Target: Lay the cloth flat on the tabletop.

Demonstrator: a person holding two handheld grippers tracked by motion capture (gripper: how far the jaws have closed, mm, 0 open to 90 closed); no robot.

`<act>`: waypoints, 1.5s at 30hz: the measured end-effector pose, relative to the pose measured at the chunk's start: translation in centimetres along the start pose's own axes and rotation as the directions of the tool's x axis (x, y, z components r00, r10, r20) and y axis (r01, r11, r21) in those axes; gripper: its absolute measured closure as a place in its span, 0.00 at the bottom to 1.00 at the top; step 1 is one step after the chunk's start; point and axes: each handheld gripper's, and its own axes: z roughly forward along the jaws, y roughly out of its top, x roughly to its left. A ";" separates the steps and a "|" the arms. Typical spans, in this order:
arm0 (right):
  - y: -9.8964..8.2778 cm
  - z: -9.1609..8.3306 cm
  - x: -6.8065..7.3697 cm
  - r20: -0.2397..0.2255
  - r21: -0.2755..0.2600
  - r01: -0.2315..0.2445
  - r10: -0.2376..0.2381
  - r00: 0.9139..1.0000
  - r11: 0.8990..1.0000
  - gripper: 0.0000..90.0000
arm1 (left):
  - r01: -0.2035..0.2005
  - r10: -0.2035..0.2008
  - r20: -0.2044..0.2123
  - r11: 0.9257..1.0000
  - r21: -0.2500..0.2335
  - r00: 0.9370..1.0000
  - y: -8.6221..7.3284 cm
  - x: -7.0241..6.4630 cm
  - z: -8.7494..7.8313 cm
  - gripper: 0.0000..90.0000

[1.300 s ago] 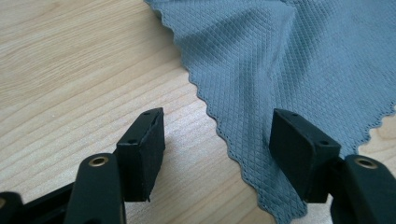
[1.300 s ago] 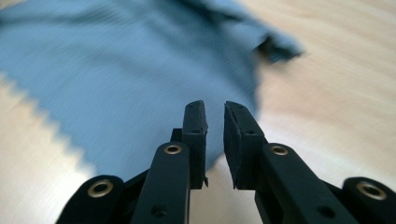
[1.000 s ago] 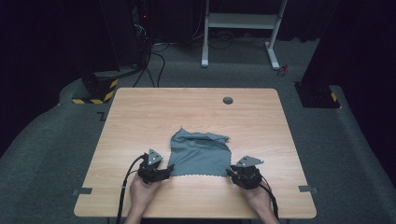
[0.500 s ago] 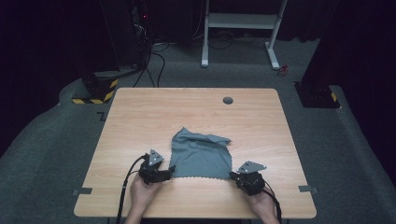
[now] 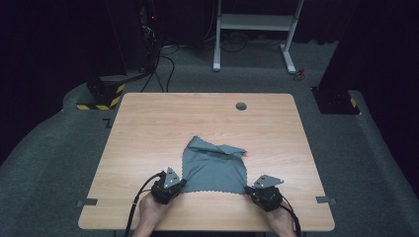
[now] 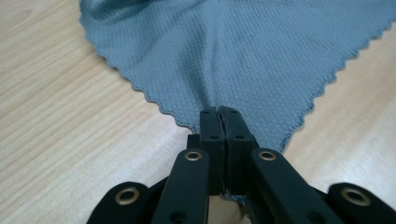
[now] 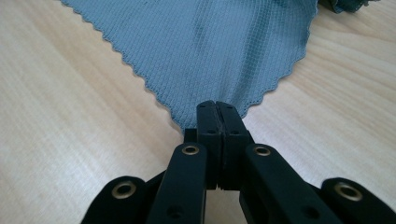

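A grey cloth (image 5: 213, 165) lay on the counter (image 5: 148, 128), near its front edge. Its near left corner had just been clamped by the closing jaws of the left gripper (image 6: 219, 112), and its near right corner was pinched in the right gripper (image 7: 216, 106).

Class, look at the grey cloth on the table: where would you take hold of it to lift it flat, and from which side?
Grip the cloth at its two near corners, coming in low from the person's edge of the table. It lies mostly flat with those corners pointing that way; the far right corner is folded over. The left tongs and right tongs are already shut on one near corner each.
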 end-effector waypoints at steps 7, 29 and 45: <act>-0.2 -0.6 0.2 -0.012 -0.030 0.000 0.000 1.000 1.000 0.92 | 0.017 -0.017 0.024 1.000 -0.007 1.000 0.1 -0.2 -0.8 0.79; 6.5 4.5 -3.1 0.046 -0.050 -0.028 0.030 0.999 0.998 0.91 | 0.215 -0.218 -0.101 0.976 -0.042 0.971 7.7 7.3 4.7 0.51; 5.2 5.2 -3.0 0.012 0.002 -0.001 0.001 1.000 1.000 0.88 | 0.269 -0.259 -0.146 0.962 0.055 0.955 8.4 8.6 8.5 1.00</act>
